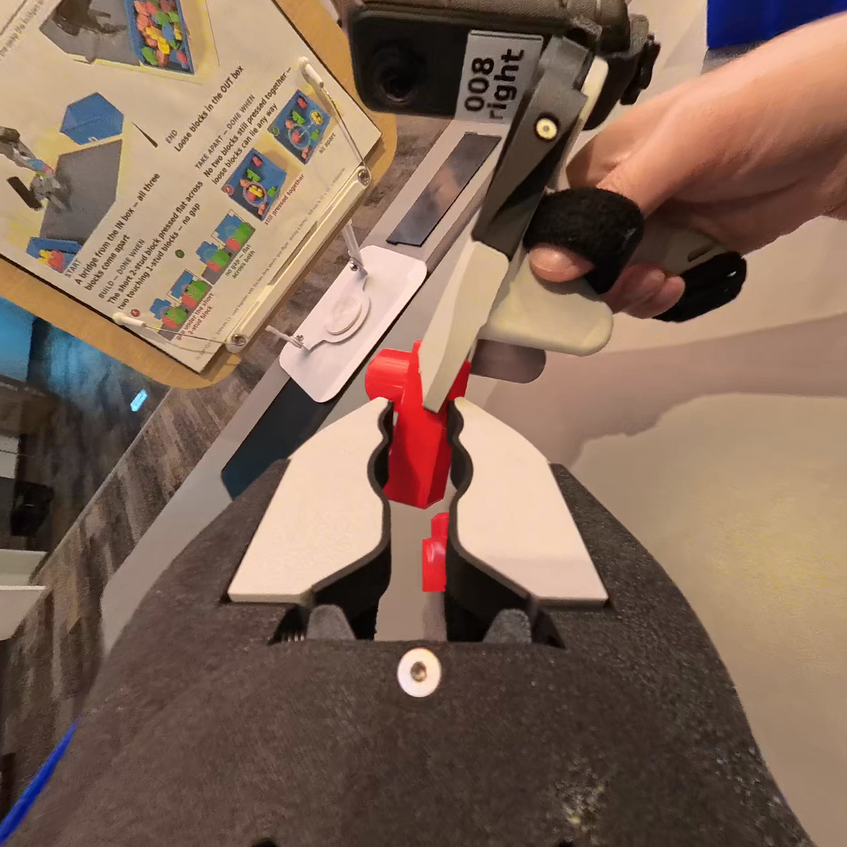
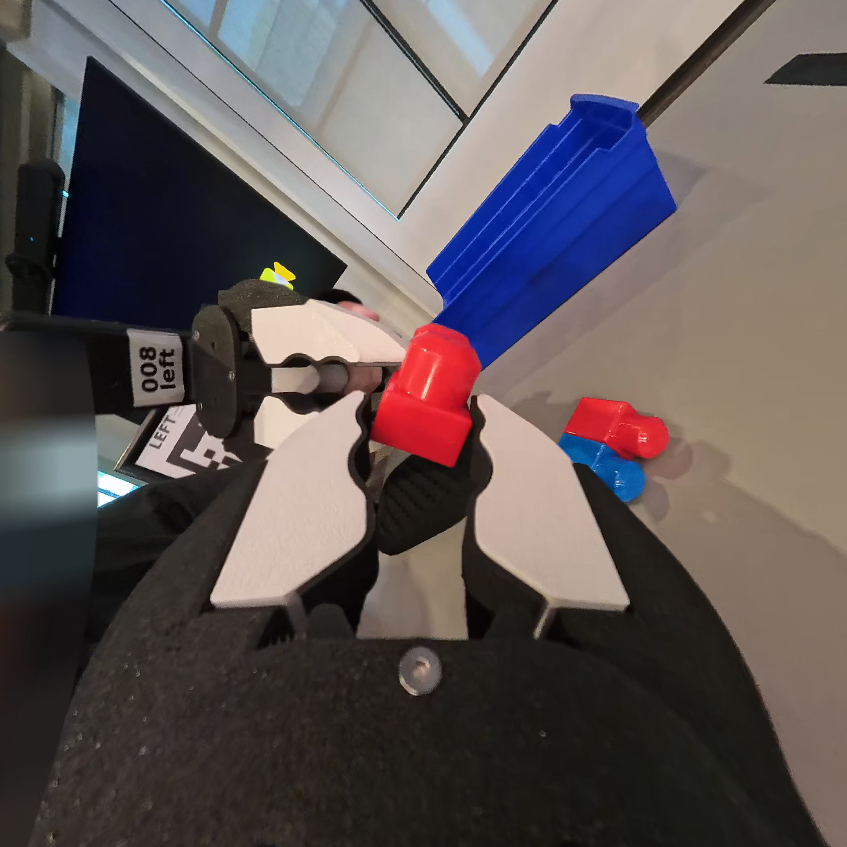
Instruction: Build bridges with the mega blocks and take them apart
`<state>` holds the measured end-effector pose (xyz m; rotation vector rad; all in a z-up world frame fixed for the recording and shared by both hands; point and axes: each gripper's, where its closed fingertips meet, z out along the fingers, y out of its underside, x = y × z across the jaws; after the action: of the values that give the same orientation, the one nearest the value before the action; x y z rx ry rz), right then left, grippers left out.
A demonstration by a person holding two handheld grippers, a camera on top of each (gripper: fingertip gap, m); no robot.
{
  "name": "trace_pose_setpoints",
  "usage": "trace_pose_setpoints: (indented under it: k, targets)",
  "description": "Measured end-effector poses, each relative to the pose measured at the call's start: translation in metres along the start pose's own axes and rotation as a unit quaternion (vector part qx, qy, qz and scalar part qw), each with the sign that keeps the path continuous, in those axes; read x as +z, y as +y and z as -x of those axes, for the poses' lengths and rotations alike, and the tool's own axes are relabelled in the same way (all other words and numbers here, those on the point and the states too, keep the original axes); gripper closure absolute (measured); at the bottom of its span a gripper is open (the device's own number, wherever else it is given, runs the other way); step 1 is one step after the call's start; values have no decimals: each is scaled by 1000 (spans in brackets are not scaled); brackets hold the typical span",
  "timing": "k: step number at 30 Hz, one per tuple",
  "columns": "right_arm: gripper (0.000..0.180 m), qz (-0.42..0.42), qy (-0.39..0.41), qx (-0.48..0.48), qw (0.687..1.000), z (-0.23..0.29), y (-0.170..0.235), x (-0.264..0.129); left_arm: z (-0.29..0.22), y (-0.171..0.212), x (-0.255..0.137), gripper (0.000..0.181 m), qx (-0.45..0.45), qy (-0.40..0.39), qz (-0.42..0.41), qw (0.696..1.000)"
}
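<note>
— Two grippers meet on one red block (image 2: 424, 403), don't they?

— Yes. Left to right in the right wrist view: the left gripper (image 2: 389, 366) comes in from nine o'clock, clenched on the block's far side, and the right gripper (image 2: 419, 412) clamps its square base, stud pointing to twelve o'clock.

— And beyond?

— At one o'clock, a blue bin (image 2: 563, 229) on the table (image 2: 733, 366). At three o'clock, a small red block (image 2: 614, 428) touching a blue block (image 2: 605, 467) (both lying on their sides).

— From the left wrist?

— An instruction sheet (image 1: 151, 174) at ten o'clock; a hand (image 1: 715, 183) on the right gripper's handle at two o'clock.
</note>
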<state>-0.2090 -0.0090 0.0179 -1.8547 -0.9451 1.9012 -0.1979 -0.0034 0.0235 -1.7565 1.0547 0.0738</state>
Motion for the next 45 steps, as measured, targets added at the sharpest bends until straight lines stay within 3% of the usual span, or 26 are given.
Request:
trace_pose_setpoints:
  k: [3, 6, 9, 15, 21, 25, 27, 29, 31, 35, 38, 41, 45]
  targets:
    - [140, -13, -4, -29, 999, 1, -5, -3, 8, 4, -4, 136, -41, -1, -2, 999]
    - [140, -50, -11, -77, 996, 4, -17, -11, 15, 5, -16, 127, -112, 17, -32, 993]
    - [140, -84, -49, -150, 984, 20, -27, -20, 11, -3, -30, 133, -216, 90, -98, 967]
    - [140, -111, -132, -287, 942, 61, -20, -23, 0, -33, -51, 137, -365, 252, -227, 867]
    - [140, -97, -147, -360, 916, 72, -7, -22, -11, -40, -50, 144, -375, 284, -243, 849]
    - [140, -55, -127, -364, 921, 66, 2, -23, -17, -34, -47, 145, -347, 289, -214, 866]
    - [122, 2, -83, -347, 934, 56, 8, -26, -21, -25, -44, 145, -310, 287, -170, 891]
    - [118, 33, -23, -351, 936, 48, 8, -32, -25, -12, -37, 145, -273, 276, -111, 915]
    - [117, 72, 36, -358, 930, 42, 11, -35, -32, 5, -27, 145, -232, 264, -42, 935]
    - [117, 188, 141, -377, 896, 15, 35, -36, -56, 22, -14, 145, -183, 277, 29, 943]
    - [126, 273, 155, -356, 880, -2, 61, -36, -67, 19, -13, 145, -176, 296, 32, 938]
    - [126, 282, 125, -361, 880, -4, 70, -25, -75, 18, -13, 145, -161, 309, 34, 937]
    - [145, 307, 78, -351, 881, 0, 83, -25, -80, 21, -13, 145, -138, 307, 43, 941]
